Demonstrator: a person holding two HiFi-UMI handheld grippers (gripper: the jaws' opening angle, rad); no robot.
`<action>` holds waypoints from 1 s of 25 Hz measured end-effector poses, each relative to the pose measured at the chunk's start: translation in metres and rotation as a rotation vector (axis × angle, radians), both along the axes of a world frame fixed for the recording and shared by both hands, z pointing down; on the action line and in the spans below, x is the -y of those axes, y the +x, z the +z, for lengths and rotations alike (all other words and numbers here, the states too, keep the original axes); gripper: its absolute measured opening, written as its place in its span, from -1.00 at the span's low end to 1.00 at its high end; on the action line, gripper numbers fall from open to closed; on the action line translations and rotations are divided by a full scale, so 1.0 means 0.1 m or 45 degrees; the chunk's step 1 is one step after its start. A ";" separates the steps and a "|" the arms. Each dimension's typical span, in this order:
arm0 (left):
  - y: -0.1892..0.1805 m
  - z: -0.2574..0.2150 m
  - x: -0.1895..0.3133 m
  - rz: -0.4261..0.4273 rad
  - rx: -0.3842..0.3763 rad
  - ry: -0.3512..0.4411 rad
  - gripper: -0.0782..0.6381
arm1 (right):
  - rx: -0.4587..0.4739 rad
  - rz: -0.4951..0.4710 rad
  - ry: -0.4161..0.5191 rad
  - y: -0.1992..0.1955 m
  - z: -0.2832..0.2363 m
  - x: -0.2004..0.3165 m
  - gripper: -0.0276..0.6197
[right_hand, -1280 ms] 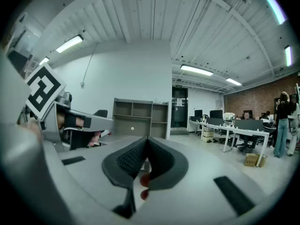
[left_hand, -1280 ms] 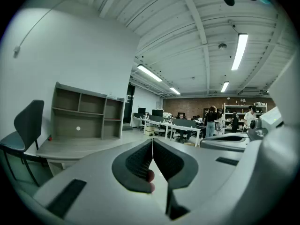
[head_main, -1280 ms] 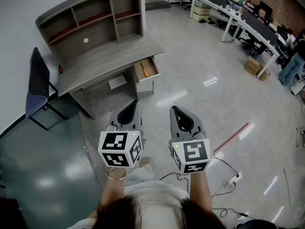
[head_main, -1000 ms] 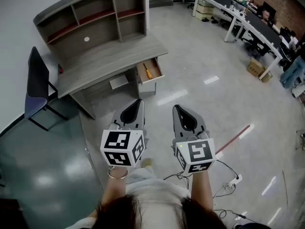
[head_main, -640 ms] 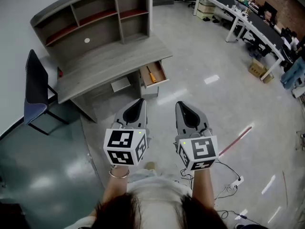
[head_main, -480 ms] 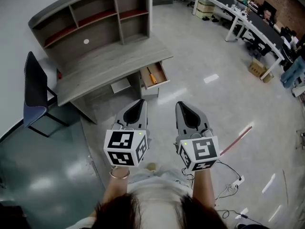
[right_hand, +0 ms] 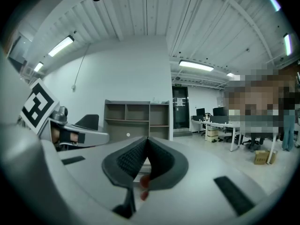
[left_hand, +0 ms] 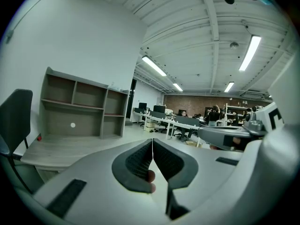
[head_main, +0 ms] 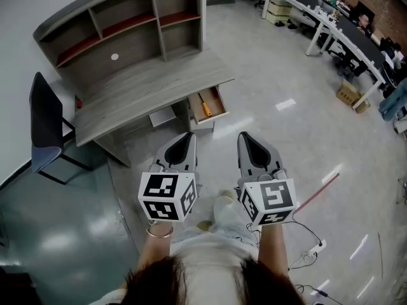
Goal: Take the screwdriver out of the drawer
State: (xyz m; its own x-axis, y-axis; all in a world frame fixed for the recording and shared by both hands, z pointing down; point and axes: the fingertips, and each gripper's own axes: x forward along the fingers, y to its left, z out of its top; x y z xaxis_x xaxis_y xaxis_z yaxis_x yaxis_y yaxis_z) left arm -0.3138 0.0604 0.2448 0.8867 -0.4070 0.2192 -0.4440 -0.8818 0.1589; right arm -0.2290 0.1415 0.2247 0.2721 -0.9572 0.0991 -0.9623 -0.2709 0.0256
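Note:
An orange-handled screwdriver (head_main: 205, 105) lies in the open drawer (head_main: 220, 104) at the right end of the grey desk (head_main: 146, 84), seen in the head view. My left gripper (head_main: 186, 138) and right gripper (head_main: 245, 138) are held side by side in front of me, well short of the desk, both pointing toward it. Each has its jaws shut with nothing between them. In the left gripper view the left gripper (left_hand: 152, 140) points at the desk top and shelf unit (left_hand: 82, 108). The right gripper (right_hand: 146, 138) faces the shelf unit (right_hand: 136, 119).
A dark chair (head_main: 44, 126) stands left of the desk. A shelf unit (head_main: 121, 24) sits on the desk's back. White office desks (head_main: 331, 27) with chairs and a cardboard box (head_main: 351, 96) fill the far right. Cables and a power strip (head_main: 311, 253) lie on the floor at right.
Both grippers and the head have moved closer to the desk; the open drawer with the screwdriver now sits nearer the gripper tips. Both stay shut.

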 end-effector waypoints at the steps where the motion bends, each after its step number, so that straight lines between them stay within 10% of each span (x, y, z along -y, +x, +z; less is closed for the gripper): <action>1: 0.07 0.00 0.04 -0.007 0.002 0.000 -0.73 | 0.002 -0.006 0.001 0.07 0.00 0.05 -0.83; 25: 1.62 0.22 0.85 -0.268 0.016 -0.025 -0.73 | -0.142 -0.204 -0.030 1.74 0.10 0.89 -0.83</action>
